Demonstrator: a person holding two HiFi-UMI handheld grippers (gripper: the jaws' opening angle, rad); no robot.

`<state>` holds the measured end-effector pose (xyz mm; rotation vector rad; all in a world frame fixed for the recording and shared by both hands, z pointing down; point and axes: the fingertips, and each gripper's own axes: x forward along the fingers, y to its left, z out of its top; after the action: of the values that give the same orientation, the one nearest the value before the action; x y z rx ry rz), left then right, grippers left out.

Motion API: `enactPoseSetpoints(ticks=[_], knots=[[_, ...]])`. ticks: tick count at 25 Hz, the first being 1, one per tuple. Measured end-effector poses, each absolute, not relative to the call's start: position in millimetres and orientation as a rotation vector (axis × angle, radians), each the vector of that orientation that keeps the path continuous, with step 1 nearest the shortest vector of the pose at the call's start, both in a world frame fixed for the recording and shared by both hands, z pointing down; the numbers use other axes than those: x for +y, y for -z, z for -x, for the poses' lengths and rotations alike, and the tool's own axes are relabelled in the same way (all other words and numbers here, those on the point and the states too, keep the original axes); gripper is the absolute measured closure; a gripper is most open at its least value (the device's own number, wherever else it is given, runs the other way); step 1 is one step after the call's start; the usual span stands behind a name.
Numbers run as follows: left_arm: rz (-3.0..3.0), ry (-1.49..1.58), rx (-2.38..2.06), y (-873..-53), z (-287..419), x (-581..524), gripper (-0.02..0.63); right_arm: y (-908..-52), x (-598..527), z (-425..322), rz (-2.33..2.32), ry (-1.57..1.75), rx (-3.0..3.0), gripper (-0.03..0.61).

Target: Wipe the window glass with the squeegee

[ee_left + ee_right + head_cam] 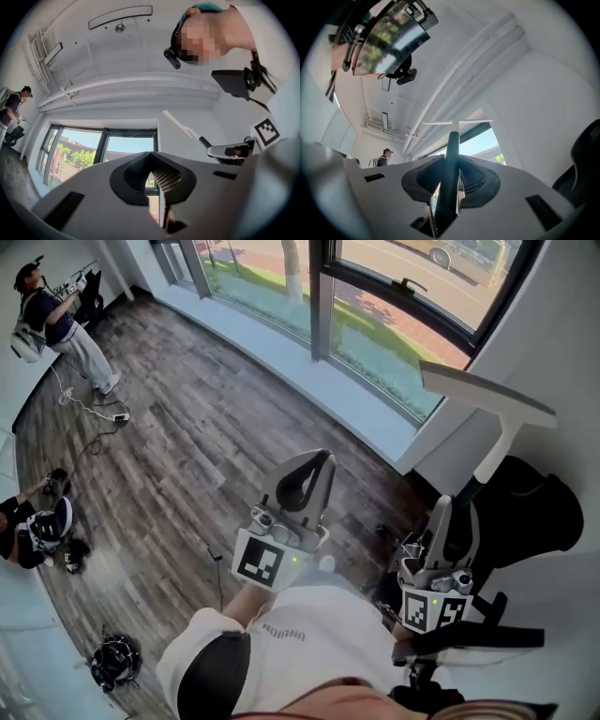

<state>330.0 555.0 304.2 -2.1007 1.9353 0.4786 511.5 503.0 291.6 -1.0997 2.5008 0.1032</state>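
White sleeve fills the bottom of the head view, closest to the lens, with both marker cubes just past it.

Right gripper: clenched on the squeegee. The right gripper view shows the dark handle running straight up between the jaws, which are pinched on it low down. The pale blade sits crosswise at the top, roughly level, in free air. From the head it sticks up and right of the gripper, in front of the white wall beside the window and not touching wall or glass.

Left gripper: jaws closed together with nothing between them, only a thin slit in its own view. It is held up beside the right one, apart from the squeegee, doing nothing for now.

Further out: the window glass runs along the top of the head view in dark frames, with a pale sill under it and street and trees outside. The wooden floor has cables lying on it. A dark chair-like shape sits at right, close to the right gripper. Another person stands far off at left.

Progress, judged: tool in hand, grasp looks secure. The blade is well apart from the pane, so wiping is not under way. Can't tell whether any pane is already wiped; no streaks or wet marks are readable. What's left looks like carrying the blade to the glass, seating it flat and pulling strokes across.
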Motion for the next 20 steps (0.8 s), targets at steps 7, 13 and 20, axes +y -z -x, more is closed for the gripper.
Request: enactPoseSetpoints(ticks=[7, 13, 20], knots=[[2.077, -0.444, 1.992, -311.5, -304.4, 515.7, 0.620, -299.2, 450.7, -487.8, 1.082, -0.072, 2.519, 0.486], [2.100, -0.445, 1.953, -312.3, -261.4, 458.5, 0.620, -299.7, 397.2, -440.5, 1.090, -0.089, 2.496, 0.486], [2.042, -0.301, 1.822, -282.8, -177.1, 373.8, 0.620, -274.8, 331.6, -363.0, 1.113, -0.184, 2.449, 0.486]])
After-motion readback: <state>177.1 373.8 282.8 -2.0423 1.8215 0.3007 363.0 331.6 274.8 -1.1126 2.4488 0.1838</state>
